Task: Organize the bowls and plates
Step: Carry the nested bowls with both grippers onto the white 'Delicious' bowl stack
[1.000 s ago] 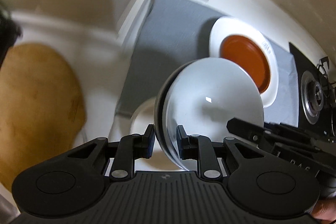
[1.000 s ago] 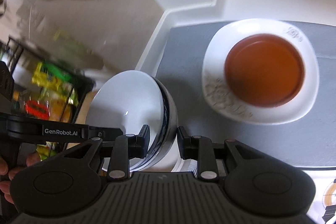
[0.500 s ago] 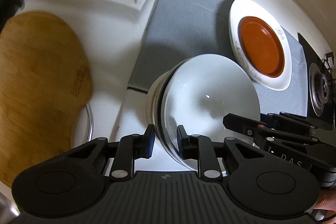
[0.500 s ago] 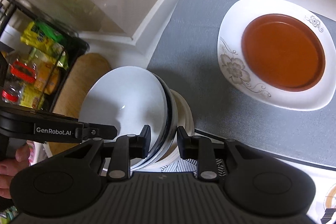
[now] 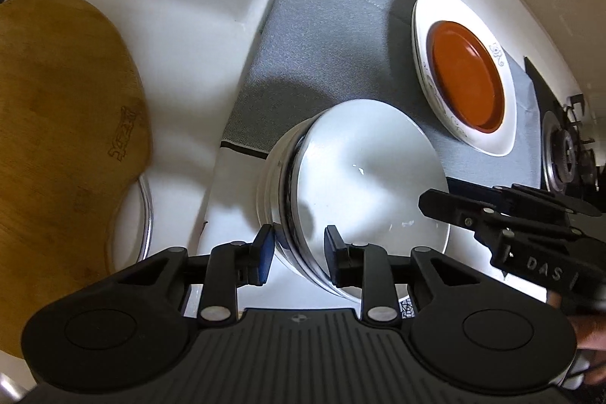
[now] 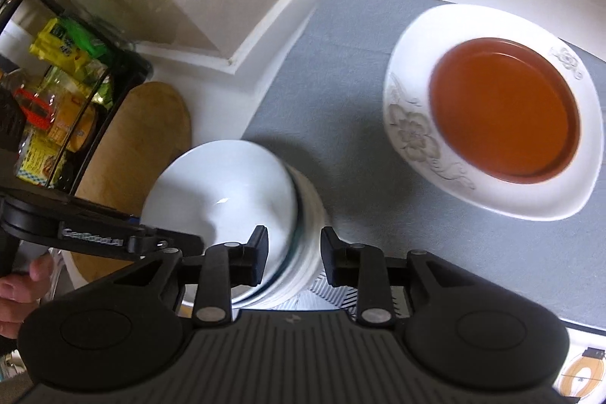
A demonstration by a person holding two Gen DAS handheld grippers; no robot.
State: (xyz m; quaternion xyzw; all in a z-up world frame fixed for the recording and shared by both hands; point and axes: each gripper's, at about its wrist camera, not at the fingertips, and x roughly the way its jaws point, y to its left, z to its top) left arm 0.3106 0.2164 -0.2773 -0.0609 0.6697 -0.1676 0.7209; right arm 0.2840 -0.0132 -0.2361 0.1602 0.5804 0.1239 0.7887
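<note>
Both grippers straddled opposite rims of a stack of white bowls standing on the white surface at the edge of a grey woven mat. The left gripper pointed steeply down, its fingers apart either side of the near rim; the right gripper did likewise, fingers parted and clear of the glossy ceramic. The stack's base lay hidden behind the gripper bodies, and motion blurred the right view. A white square plate with a floral print carried a round rust-brown dish further along the mat. A wooden cutting board lay beside.
</note>
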